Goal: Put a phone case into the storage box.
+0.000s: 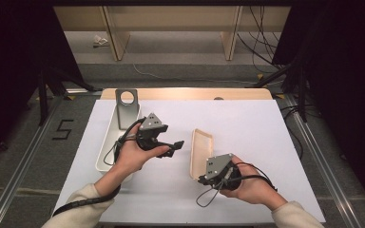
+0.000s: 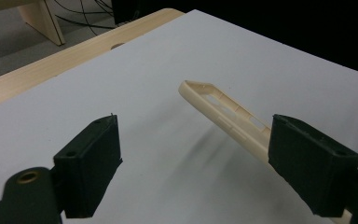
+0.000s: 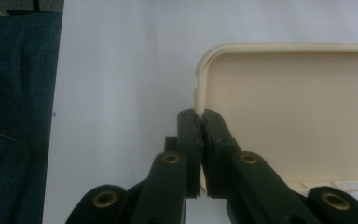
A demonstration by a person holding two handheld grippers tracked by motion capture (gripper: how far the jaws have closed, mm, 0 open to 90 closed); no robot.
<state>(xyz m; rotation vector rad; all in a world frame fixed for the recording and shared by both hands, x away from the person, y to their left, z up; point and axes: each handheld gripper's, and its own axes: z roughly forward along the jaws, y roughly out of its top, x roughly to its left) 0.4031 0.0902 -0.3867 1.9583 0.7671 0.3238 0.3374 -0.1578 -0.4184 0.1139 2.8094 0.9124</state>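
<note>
Cream rounded-corner plastic case (image 3: 298,102), thin rim between black jaws

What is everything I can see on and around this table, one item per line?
Lid: one, cream, on the white sheet right of centre, tilted, its near rim pinched by the right gripper.
Tray: one, white, long, at the sheet's left edge.
Metal plate: one, grey, with a round hole, at the tray's far end.
White sheet: one, covering the tabletop.
Table: one, pale wood, its far edge showing.
Floor number 5: one, black, left of the table.
Cables: several, black, on the floor beyond.
Left gripper: one, black, open, above the sheet between tray and lid.
Right gripper: one, black, shut on the lid's rim.
</note>
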